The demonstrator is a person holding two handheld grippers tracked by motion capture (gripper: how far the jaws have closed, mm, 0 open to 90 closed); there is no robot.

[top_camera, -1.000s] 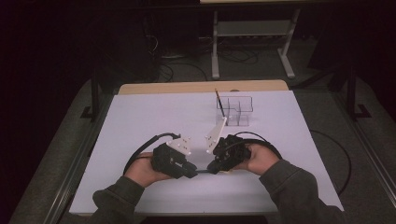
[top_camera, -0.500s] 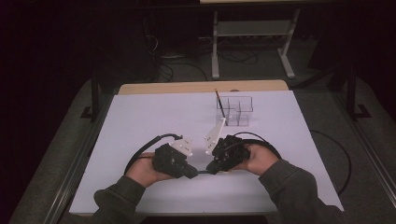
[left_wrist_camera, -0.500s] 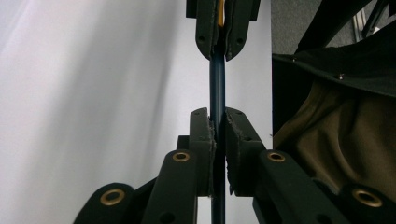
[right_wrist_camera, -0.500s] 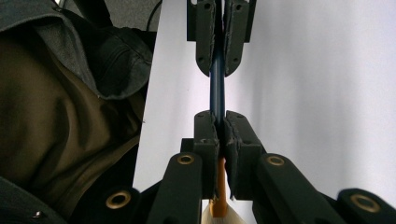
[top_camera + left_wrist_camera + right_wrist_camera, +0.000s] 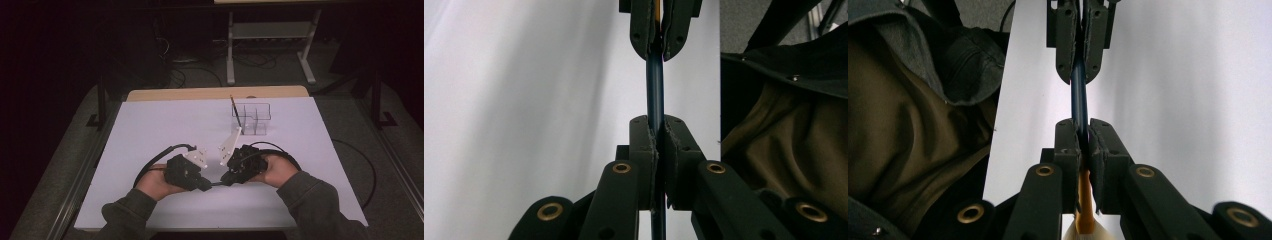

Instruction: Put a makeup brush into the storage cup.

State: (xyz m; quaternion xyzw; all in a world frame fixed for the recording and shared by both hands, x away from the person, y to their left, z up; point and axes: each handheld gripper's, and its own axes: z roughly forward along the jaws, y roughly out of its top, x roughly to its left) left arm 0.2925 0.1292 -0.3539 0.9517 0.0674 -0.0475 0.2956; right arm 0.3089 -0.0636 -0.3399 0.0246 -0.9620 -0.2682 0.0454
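The white desk [image 5: 150,130] carries a clear divided organizer [image 5: 252,119] at its far side. Near the front edge, the left gripper [image 5: 206,186] and right gripper [image 5: 225,181] face each other, both sets of fingers clamped on 1 dark blue pencil [image 5: 655,85] bridging them above the desk.

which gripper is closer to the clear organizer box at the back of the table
Right. The right gripper sits in front of the clear organizer box, almost straight below it in the high view. The left gripper lies farther to the left. Both clamp the same blue pen.
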